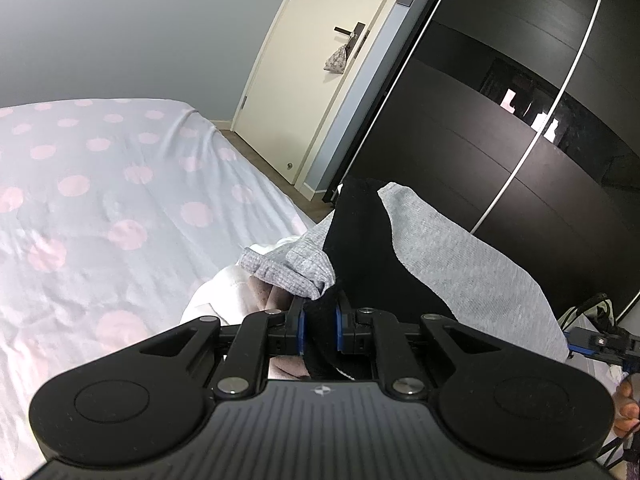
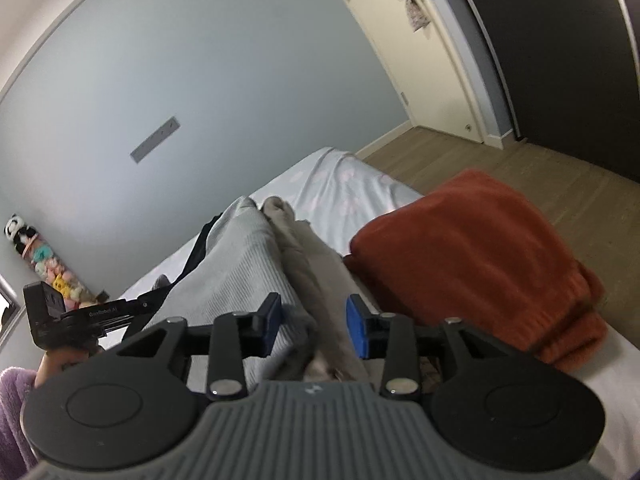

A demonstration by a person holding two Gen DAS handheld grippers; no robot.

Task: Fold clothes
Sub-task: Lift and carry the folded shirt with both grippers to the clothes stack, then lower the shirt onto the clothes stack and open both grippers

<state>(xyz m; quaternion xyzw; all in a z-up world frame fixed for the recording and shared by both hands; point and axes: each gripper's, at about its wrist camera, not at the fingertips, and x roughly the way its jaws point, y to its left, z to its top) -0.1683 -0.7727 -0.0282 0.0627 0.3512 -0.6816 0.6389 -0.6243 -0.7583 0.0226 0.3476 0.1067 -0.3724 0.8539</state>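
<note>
My left gripper point(image 1: 320, 328) is shut on a fold of black cloth point(image 1: 360, 248) that rises from the bed. A grey knit garment point(image 1: 460, 272) drapes beside the black cloth, and its ribbed cuff point(image 1: 288, 268) hangs just above the pads. In the right wrist view my right gripper point(image 2: 315, 326) stands open. The grey garment point(image 2: 240, 264) and a beige garment point(image 2: 316, 264) lie bunched between its blue pads point(image 2: 358, 332), and neither is gripped. The left gripper's body point(image 2: 60, 312) shows at the left edge of that view.
The bed has a pale sheet point(image 1: 100, 200) with pink dots. A folded rust-orange sweater point(image 2: 480, 260) lies on the bed at the right of my right gripper. A dark wardrobe point(image 1: 500, 120) and a cream door point(image 1: 312, 80) stand beyond the wooden floor point(image 2: 520, 176). Soft toys point(image 2: 44, 268) sit by the wall.
</note>
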